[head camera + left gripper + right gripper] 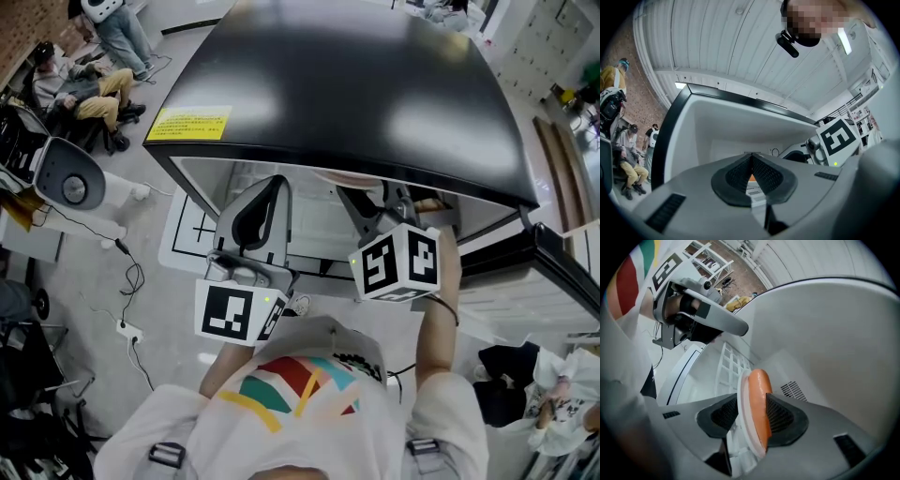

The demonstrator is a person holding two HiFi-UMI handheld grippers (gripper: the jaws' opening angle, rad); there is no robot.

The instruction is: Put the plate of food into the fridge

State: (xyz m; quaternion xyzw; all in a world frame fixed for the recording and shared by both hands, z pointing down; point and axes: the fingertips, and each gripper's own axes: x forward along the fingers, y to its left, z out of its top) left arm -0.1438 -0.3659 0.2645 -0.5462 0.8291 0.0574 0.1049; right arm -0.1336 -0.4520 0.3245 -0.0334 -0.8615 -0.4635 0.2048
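I stand before a black-topped fridge (356, 84) with both grippers reaching into its white interior. In the right gripper view a white plate (743, 427) carrying an orange sausage (759, 399) shows edge-on between the jaws of my right gripper (752, 411). The sausage lies against the right pad, a sliver of shelf shows between the left pad and the plate, and the jaws stand wide. My left gripper (751, 164) is shut with nothing in it and points up into the fridge. It hangs beside the right one (375, 211), to its left (255, 220).
A white wire shelf (727, 366) lines the fridge's inside. The open fridge door (562, 272) juts out at the right. People sit at the far left (84, 89), near a white machine (70, 183) and cables on the floor (131, 281).
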